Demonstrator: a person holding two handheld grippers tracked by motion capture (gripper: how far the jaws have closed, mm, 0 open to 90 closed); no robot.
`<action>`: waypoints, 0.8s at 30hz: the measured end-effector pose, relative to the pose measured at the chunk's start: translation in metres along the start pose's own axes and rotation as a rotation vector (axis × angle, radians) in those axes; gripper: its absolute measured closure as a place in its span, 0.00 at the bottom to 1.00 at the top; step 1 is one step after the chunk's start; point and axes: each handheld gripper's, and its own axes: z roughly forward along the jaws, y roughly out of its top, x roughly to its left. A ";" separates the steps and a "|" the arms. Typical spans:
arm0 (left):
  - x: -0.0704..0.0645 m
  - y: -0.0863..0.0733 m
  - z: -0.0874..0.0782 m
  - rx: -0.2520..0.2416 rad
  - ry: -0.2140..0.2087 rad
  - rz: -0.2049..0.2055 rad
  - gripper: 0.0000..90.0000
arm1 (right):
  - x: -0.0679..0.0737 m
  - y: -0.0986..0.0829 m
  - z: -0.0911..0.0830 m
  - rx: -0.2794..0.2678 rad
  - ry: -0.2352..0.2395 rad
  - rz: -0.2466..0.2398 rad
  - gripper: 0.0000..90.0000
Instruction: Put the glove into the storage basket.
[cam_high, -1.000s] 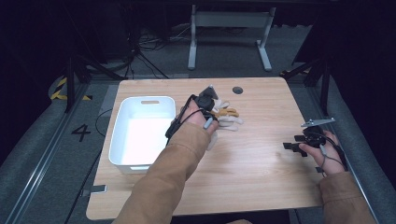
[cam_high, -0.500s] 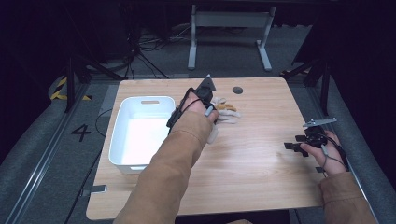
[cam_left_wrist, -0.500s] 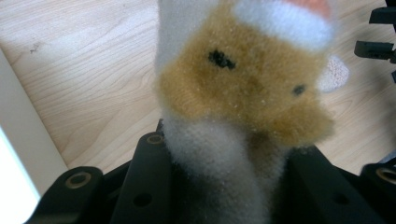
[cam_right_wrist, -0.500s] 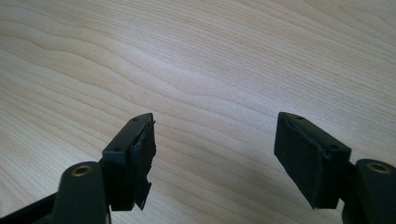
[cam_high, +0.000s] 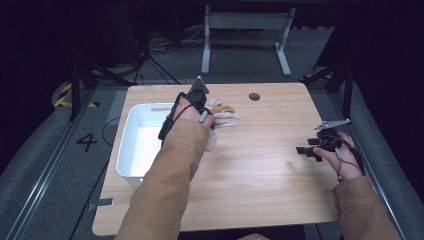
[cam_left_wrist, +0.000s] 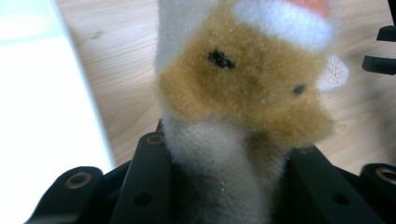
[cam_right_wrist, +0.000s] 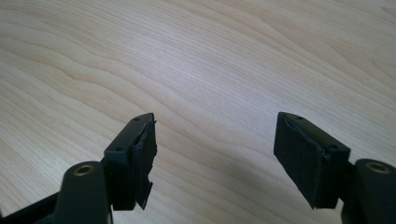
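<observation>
While the left tool (cam_high: 207, 107) sits at the far middle of the tabletop (cam_high: 260, 180), just right of the white bin (cam_high: 137, 145), its jaws are clamped on a fuzzy sock (cam_left_wrist: 233, 116) patterned in white and tan. From the left gripper view the sock fills the space between the two black jaws, its white band pinched low between them and a tan patch with two small dark marks rising above, topped by a white strip and a sliver of orange-red at the far edge. Seen from the high view, the sock (cam_high: 225, 114) shows as a pale and tan bundle just to the right of the left tool, over the wood near the far edge, with more pale cloth trailing down beside the person's brown sleeve (cam_high: 170, 190). Whether it touches the wood cannot be told. The bin lies along the left side of the tabletop, and its white wall (cam_left_wrist: 42, 116) shows at the left of the left gripper view. A small dark round hole (cam_high: 254, 96) marks the far edge of the tabletop to the right of the sock. Well apart, at the right edge, the right tool (cam_high: 310, 151) hovers low over bare wood; its jaws stand spread wide with nothing between them, pads (cam_right_wrist: 144, 158) facing each other across plain grain
</observation>
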 end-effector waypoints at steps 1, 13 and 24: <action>0.004 -0.002 -0.003 -0.004 0.003 -0.011 0.78 | 0.001 0.003 0.002 0.000 0.001 -0.007 0.34; 0.039 -0.016 -0.024 -0.049 0.029 -0.124 0.78 | 0.016 0.027 0.014 0.000 0.032 -0.063 0.33; 0.067 -0.024 -0.029 -0.078 0.082 -0.227 0.78 | 0.016 0.026 0.011 -0.004 0.031 -0.065 0.33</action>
